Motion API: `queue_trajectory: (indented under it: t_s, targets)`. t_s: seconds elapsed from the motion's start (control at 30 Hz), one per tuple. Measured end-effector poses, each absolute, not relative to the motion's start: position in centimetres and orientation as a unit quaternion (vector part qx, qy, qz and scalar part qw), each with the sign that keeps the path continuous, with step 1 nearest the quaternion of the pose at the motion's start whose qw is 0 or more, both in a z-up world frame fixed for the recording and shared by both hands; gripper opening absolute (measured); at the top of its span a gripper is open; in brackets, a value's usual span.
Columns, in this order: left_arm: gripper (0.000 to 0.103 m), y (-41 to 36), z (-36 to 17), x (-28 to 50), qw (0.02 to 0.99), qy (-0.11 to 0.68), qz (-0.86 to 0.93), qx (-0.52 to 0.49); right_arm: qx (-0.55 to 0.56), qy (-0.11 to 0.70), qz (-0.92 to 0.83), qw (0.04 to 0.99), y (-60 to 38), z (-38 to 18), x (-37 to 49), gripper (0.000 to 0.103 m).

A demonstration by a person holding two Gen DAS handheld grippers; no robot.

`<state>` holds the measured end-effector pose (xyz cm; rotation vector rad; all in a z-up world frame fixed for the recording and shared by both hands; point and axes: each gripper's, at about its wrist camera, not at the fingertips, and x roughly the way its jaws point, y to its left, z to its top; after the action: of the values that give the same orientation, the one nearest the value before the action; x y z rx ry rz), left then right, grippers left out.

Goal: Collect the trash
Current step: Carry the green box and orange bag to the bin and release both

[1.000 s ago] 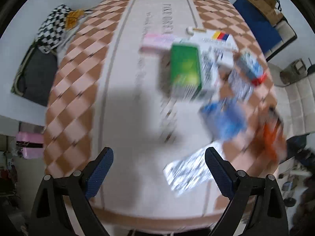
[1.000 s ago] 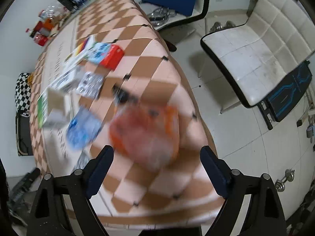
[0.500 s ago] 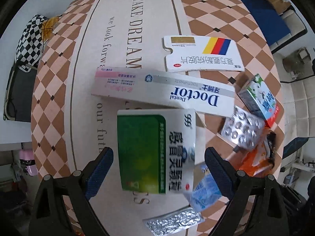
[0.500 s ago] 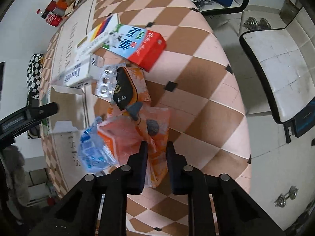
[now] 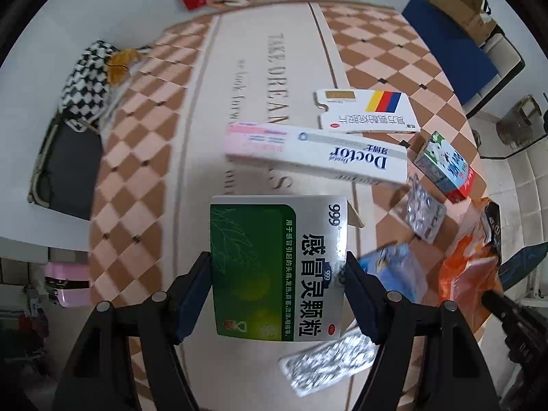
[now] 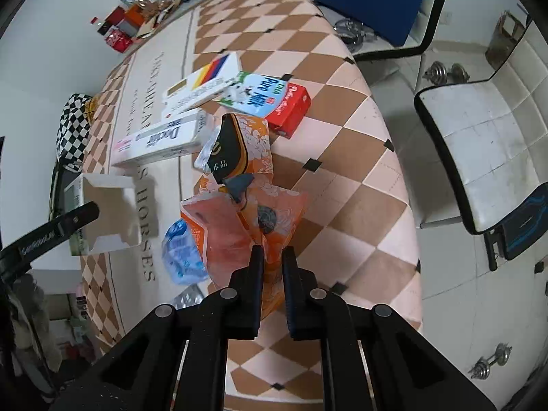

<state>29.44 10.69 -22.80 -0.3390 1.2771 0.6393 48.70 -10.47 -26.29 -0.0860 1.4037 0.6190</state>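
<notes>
The green-and-white medicine box (image 5: 277, 270) sits between the blue pads of the left gripper (image 5: 278, 294), whose jaws are closing against its two long sides as the tool points steeply down over the checkered tablecloth (image 5: 144, 157). The right gripper (image 6: 273, 267), also angled steeply downward, is pinched nearly shut on the edge of the orange plastic wrapper (image 6: 246, 226), just beside a blue packet (image 6: 181, 253). Farther up the table lie the Doctor toothpaste box (image 5: 318, 154), a Pure Milk carton (image 6: 270, 97) and a foil blister pack (image 5: 423, 212).
</notes>
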Motion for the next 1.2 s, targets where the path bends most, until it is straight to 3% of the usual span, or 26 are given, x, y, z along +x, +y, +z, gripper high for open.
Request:
queue_trajectory:
  t_s: [0.47,0.7,0.97,1.2]
  targets:
    - [0.071,6.3,-17.4,12.0,0.794,0.523,0.273,-0.147,-0.039,0.578,0.299,0.758,-13.6,-19.8,29.0,0.011]
    - [0.071,3.5,-17.7,2.2,0.803,0.524,0.24,-0.154,-0.032,0.586,0.292,0.755,-16.3,-20.3,17.1,0.01]
    - [0.071,0.2,-23.6,-5.5,0.771,0.574,0.207,-0.182,-0.055,0.646,0.27,0.712,-19.3,-27.2,7.4,0.01]
    - [0.071,-1.8,-34.7,-8.2,0.712,0.639,0.193,-0.22,-0.096,0.705,0.227,0.665,-21.3,-38.9,4.3,0.01]
